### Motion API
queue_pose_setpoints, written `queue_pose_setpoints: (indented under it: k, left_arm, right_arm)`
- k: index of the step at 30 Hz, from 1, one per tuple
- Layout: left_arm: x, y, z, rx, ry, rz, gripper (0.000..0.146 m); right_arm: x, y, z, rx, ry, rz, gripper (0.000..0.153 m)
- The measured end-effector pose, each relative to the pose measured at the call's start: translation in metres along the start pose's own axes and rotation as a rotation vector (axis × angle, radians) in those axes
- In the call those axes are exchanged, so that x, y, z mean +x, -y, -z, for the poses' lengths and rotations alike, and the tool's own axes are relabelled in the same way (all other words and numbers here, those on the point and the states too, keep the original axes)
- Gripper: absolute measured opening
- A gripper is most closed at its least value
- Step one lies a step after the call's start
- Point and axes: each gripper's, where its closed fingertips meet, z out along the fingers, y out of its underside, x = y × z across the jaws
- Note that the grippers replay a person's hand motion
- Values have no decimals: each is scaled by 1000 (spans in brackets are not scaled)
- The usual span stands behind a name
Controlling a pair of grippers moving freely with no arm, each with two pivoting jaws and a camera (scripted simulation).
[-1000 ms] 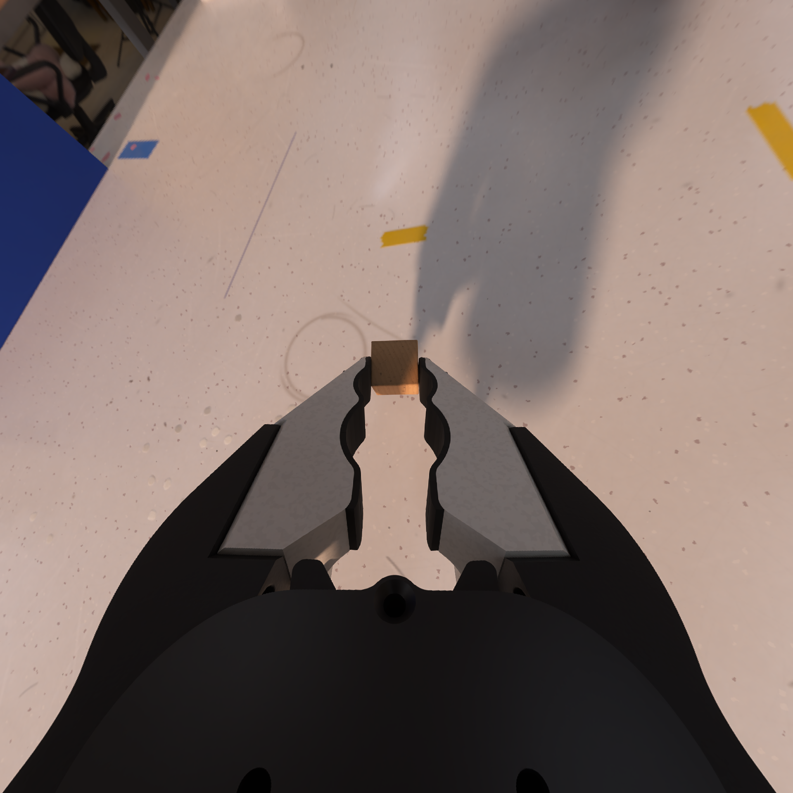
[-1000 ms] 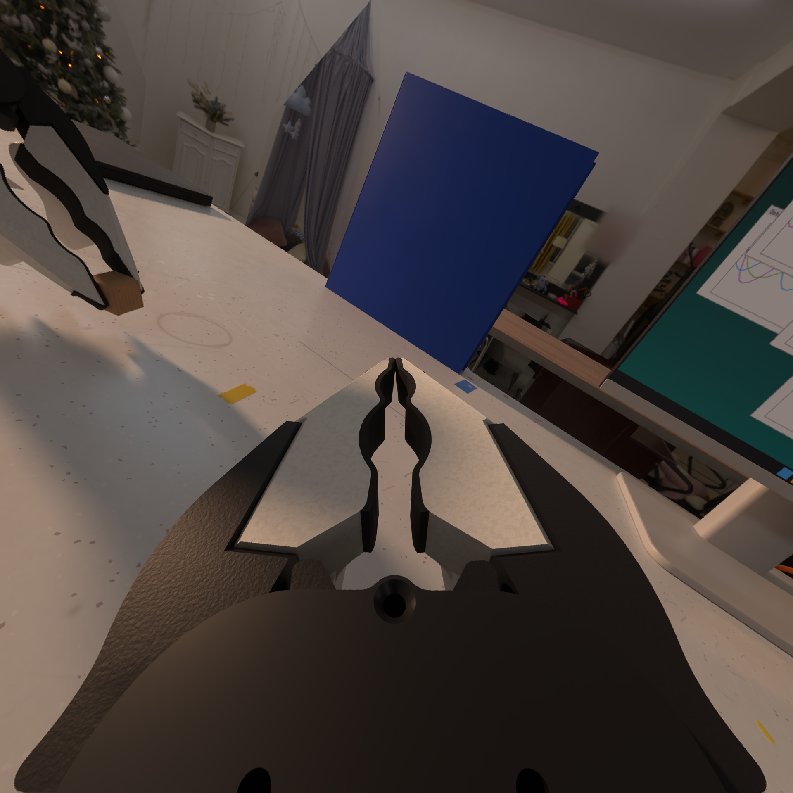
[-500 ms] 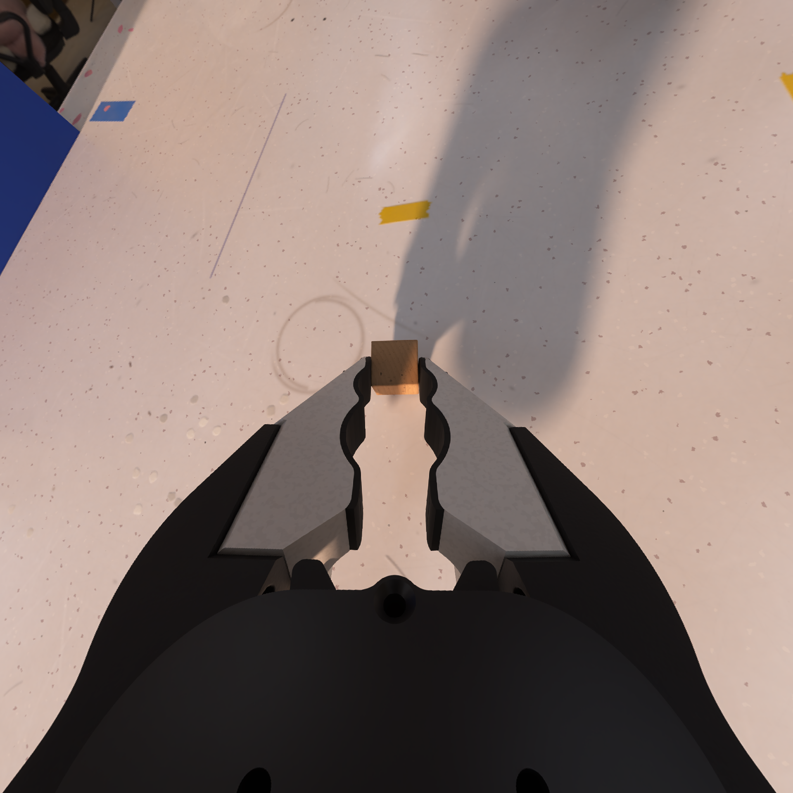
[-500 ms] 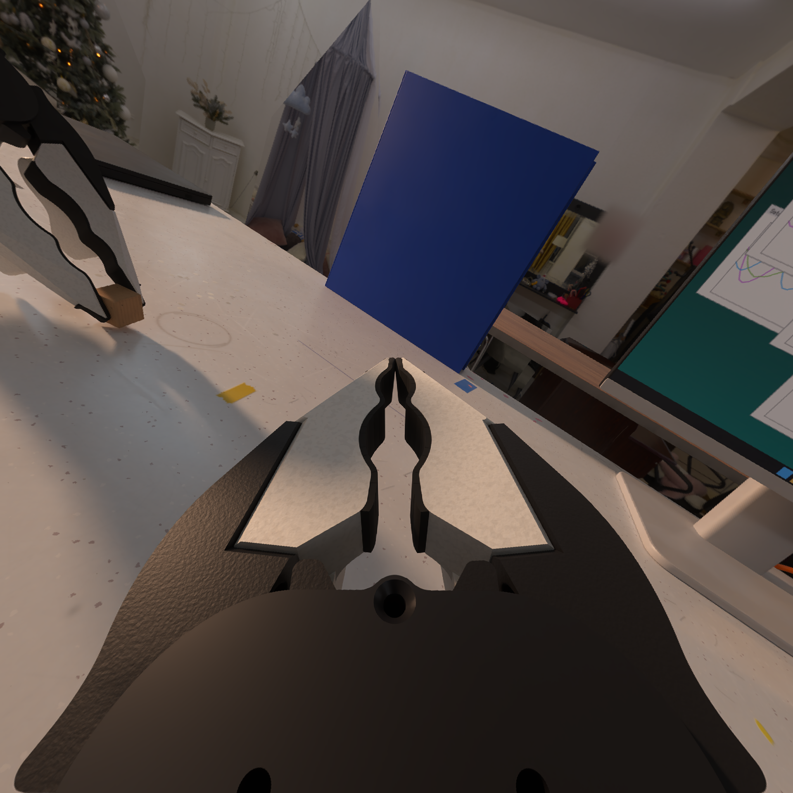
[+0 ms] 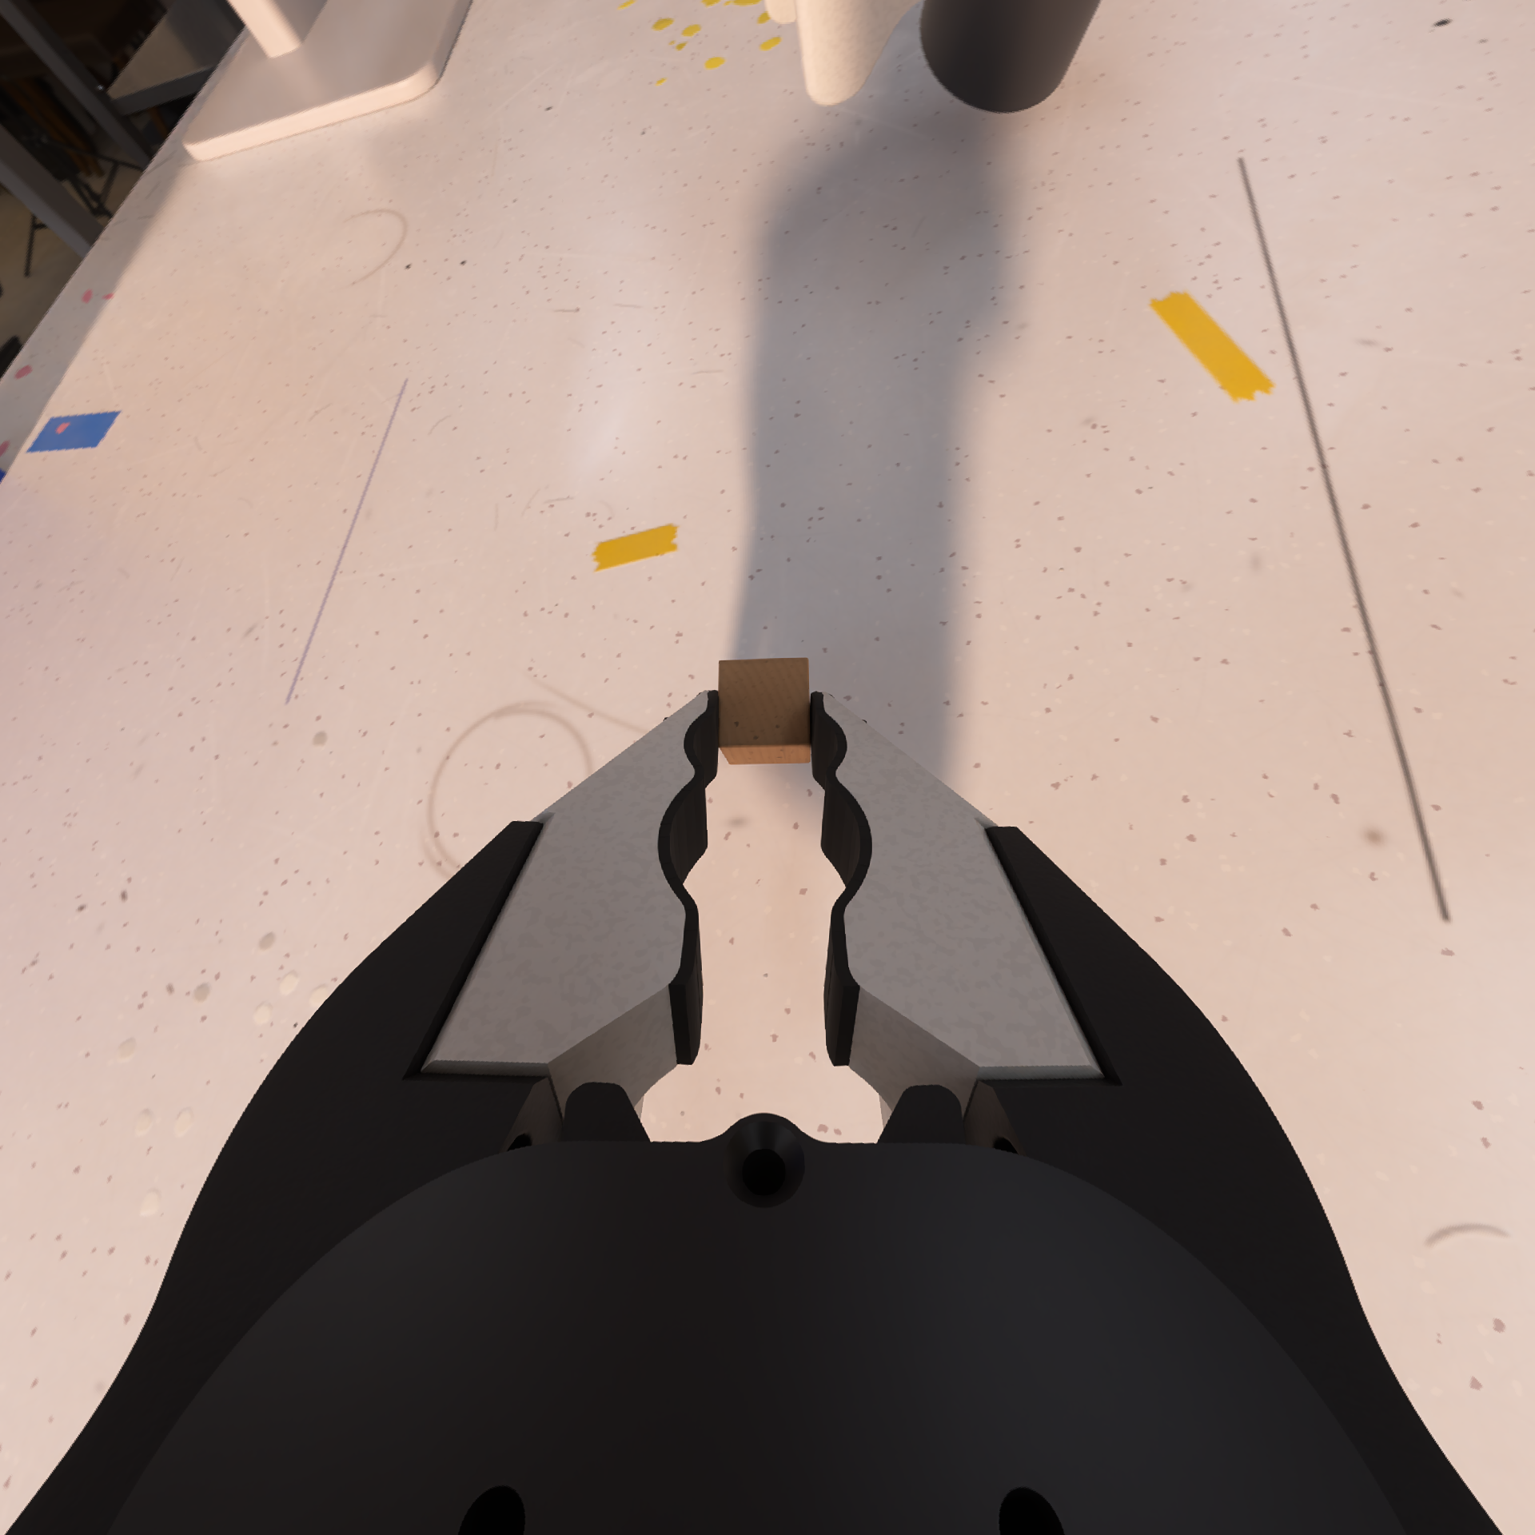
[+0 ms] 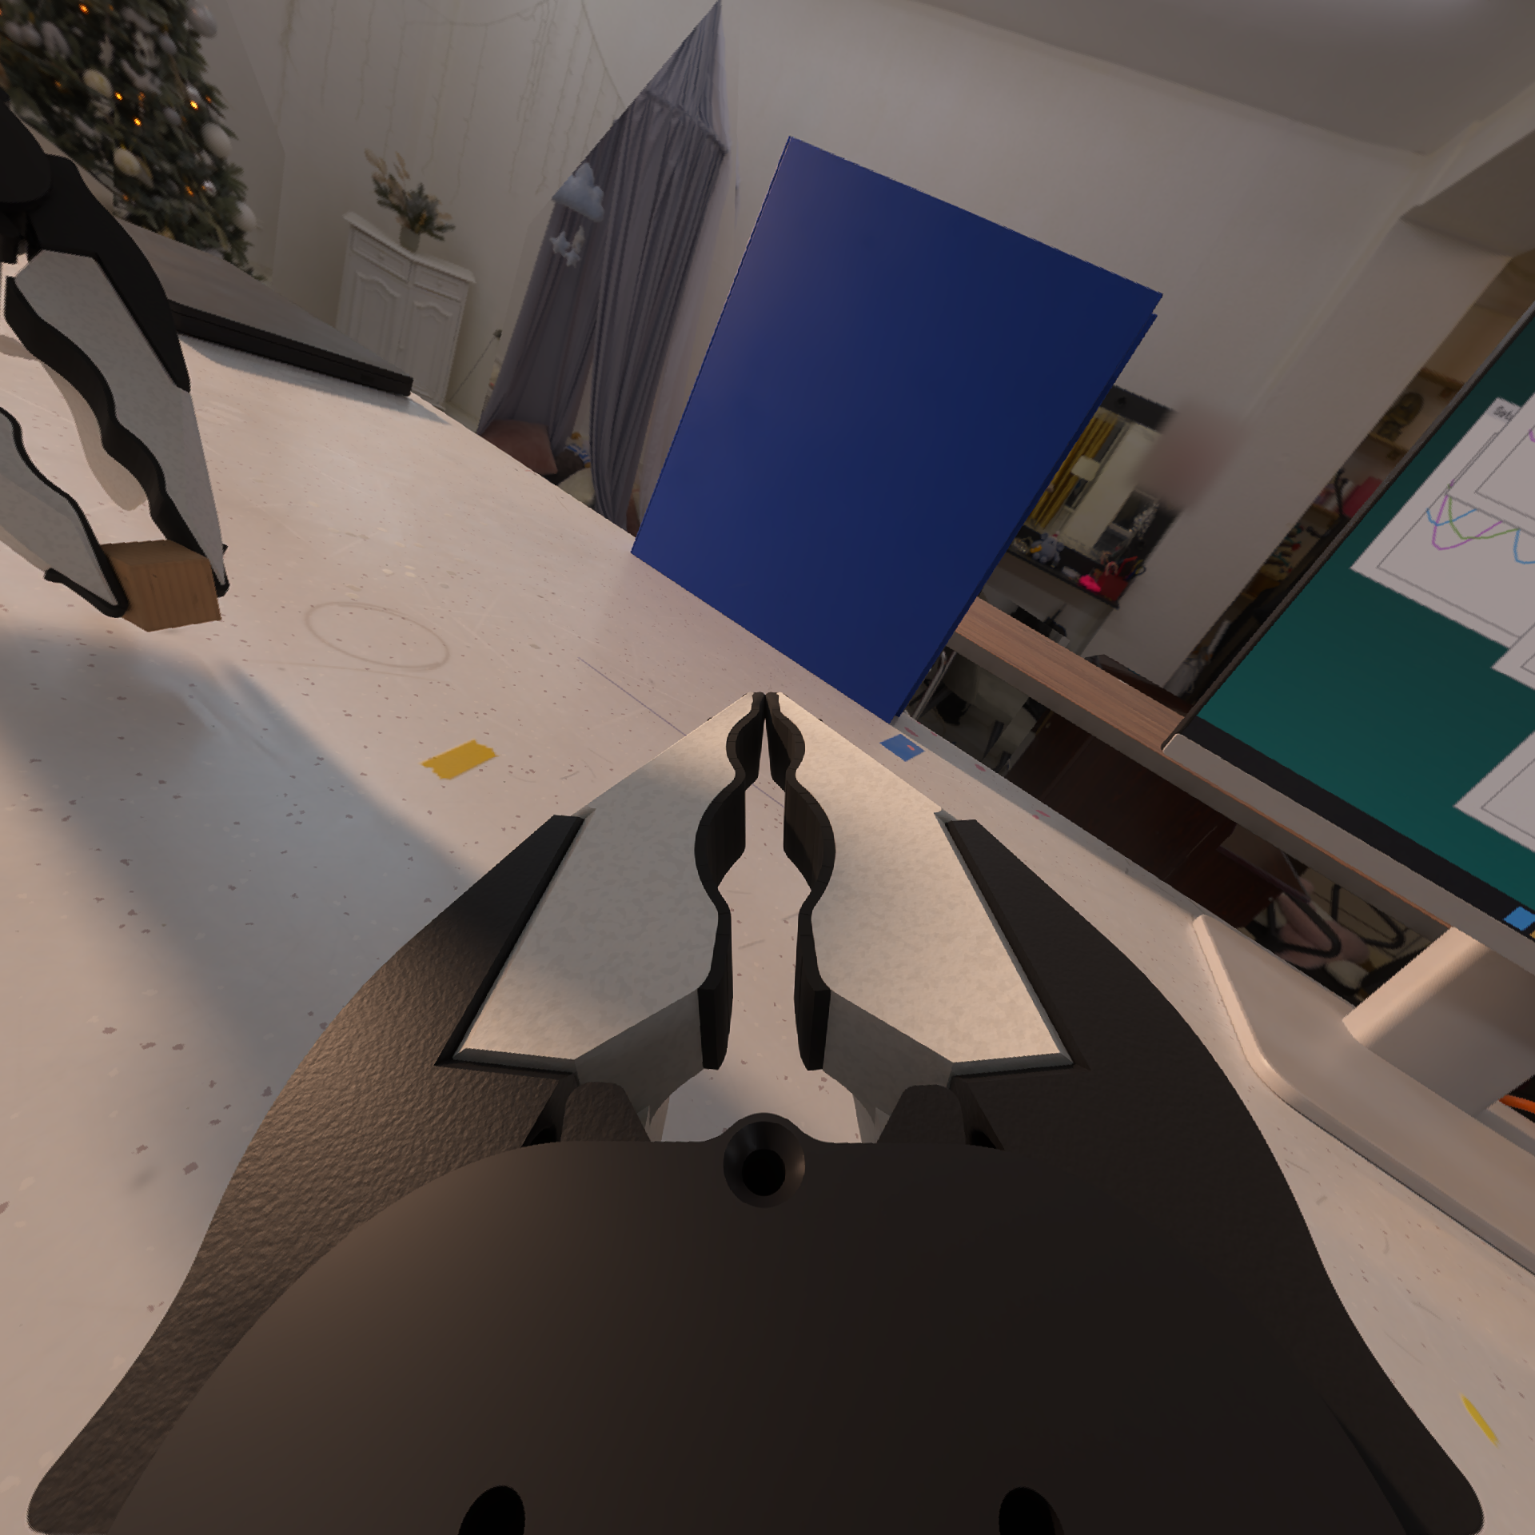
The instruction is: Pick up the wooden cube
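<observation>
Between the left gripper's [image 5: 763, 706] fingertips, the wooden cube's [image 5: 762, 708] two gripped faces are covered by the pads, and whether its underside touches the table [image 5: 249, 747] cannot be told. Far beyond those jaws, a pale cylinder [image 5: 831, 50] and a dark cylinder [image 5: 997, 50] are cut off by the top edge. Right of the right gripper's [image 6: 764, 706] closed jaws, the monitor [image 6: 1370, 706] runs off the frame, and the shelves past the blue panel [image 6: 880, 432] are blurred.

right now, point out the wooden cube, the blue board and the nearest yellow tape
wooden cube [image 5: 762, 706]: left wrist view, top face
blue board [image 6: 880, 432]: right wrist view, front face
yellow tape [image 5: 635, 546]: left wrist view, strip's middle
</observation>
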Motion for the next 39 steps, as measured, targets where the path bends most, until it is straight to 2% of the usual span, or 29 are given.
queue_pose_setpoints:
  k: [25, 32, 35, 37, 39]
  left_arm:
    - [3, -7, -2, -51, -15, 4, 21]
    - [-11, -14, 12, -73, 64, 21, 21]
    - [-20, -19, 23, -67, 102, 71, 21]
    - [-22, -25, 26, -79, 101, 103, 21]
    - [-22, -29, 25, -101, 88, 118, 21]
  right_arm:
    - [-1, 0, 0, -1, 5, 9, 0]
    - [-4, 1, -1, 1, 24, 13, 0]
    - [-27, 12, -1, 29, 173, -6, 0]
    - [-56, 31, -3, 44, 383, -122, 0]
    - [-87, 47, -9, 28, 602, -147, 1]
